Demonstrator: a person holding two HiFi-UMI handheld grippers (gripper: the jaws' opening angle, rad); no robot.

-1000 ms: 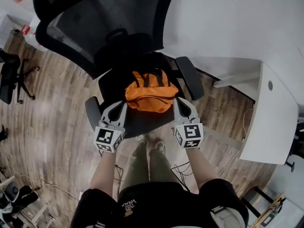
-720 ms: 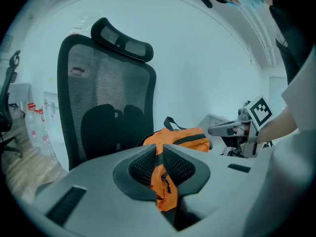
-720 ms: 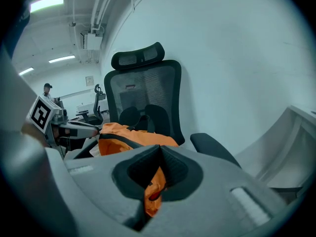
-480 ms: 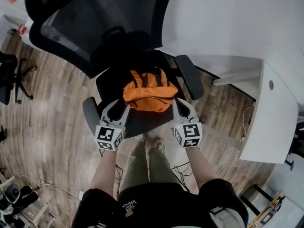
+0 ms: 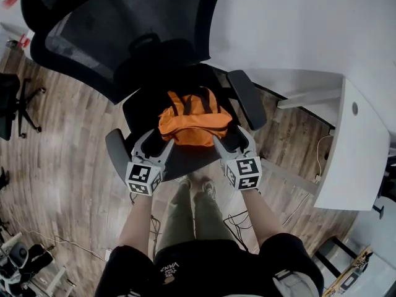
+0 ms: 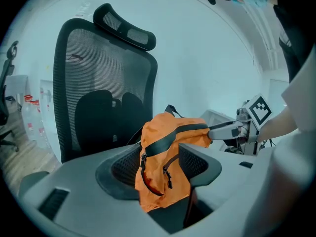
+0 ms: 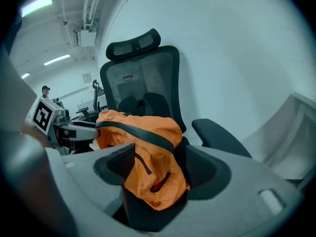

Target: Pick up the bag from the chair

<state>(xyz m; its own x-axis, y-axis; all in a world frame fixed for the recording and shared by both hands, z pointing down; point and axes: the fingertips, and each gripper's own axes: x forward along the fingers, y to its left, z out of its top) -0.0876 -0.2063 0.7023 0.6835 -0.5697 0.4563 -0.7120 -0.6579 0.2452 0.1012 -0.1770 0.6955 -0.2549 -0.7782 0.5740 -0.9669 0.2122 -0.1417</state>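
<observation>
- Our left hand-held gripper (image 5: pixel 157 141) clamps the orange bag's (image 5: pixel 193 121) left side.
- The bag lies on the chair (image 5: pixel 187 160) seat, not yet lifted.
- Our right hand-held gripper (image 5: pixel 230 140) pinches its right side; lifting remains.

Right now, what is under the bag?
The black chair seat lies under the bag. The bag covers the seat's middle, so anything beneath it is hidden.

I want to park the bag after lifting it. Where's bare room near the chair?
The white desk top right of the chair is bare, so is wood floor left of it. The seat is crowded: orange bag, left gripper and right gripper clamping its sides.
</observation>
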